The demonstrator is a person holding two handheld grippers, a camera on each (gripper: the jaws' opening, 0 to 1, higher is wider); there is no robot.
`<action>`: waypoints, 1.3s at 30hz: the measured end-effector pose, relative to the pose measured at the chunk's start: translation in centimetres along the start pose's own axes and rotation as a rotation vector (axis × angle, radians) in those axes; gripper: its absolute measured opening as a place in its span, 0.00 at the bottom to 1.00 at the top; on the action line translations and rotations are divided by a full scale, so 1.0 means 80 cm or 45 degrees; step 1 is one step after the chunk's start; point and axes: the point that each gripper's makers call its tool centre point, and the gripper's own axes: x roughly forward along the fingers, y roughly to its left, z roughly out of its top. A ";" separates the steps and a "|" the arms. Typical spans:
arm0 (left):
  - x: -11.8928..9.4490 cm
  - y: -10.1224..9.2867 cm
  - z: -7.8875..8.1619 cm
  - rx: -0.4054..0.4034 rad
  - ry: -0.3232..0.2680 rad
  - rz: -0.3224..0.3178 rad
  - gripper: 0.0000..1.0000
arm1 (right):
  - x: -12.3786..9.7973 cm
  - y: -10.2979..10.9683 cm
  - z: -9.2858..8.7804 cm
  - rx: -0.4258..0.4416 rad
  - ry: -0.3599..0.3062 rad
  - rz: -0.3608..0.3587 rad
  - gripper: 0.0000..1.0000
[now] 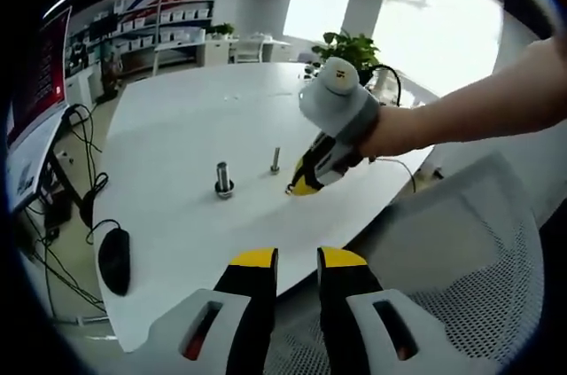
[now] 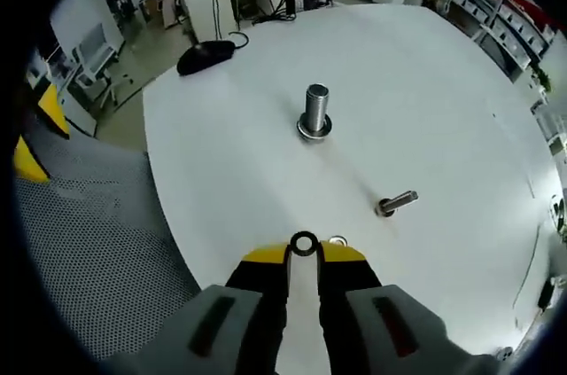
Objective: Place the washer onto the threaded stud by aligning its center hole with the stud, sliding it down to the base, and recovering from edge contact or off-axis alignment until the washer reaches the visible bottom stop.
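A small dark washer is pinched between the yellow tips of my right gripper, which is shut on it just above the white table. Ahead stands a thick threaded stud with a washer around its base. A thinner stud stands closer, to the right. In the left gripper view the right gripper hangs low just right of the thin stud, with the thick stud further left. My left gripper is held back over the table's edge, jaws slightly apart and empty.
A black mouse with its cable lies near the table's edge. A white mesh chair stands against the table by my left gripper. A small ring-like object lies on the table beside my right fingertips. A plant sits at the far side.
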 end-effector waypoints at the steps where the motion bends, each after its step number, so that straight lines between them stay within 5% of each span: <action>1: -0.001 -0.001 0.000 -0.003 0.004 0.000 0.15 | -0.007 0.000 0.003 0.004 -0.011 -0.005 0.14; 18: 0.006 0.004 -0.005 0.000 -0.006 -0.019 0.16 | -0.053 -0.028 0.032 0.049 -0.119 -0.060 0.14; 26: 0.003 0.006 0.001 -0.002 -0.026 -0.006 0.16 | -0.071 -0.043 0.044 0.169 -0.177 -0.073 0.14; 39: 0.003 0.007 0.001 -0.003 -0.023 0.003 0.16 | -0.057 -0.069 0.048 0.186 -0.148 -0.112 0.14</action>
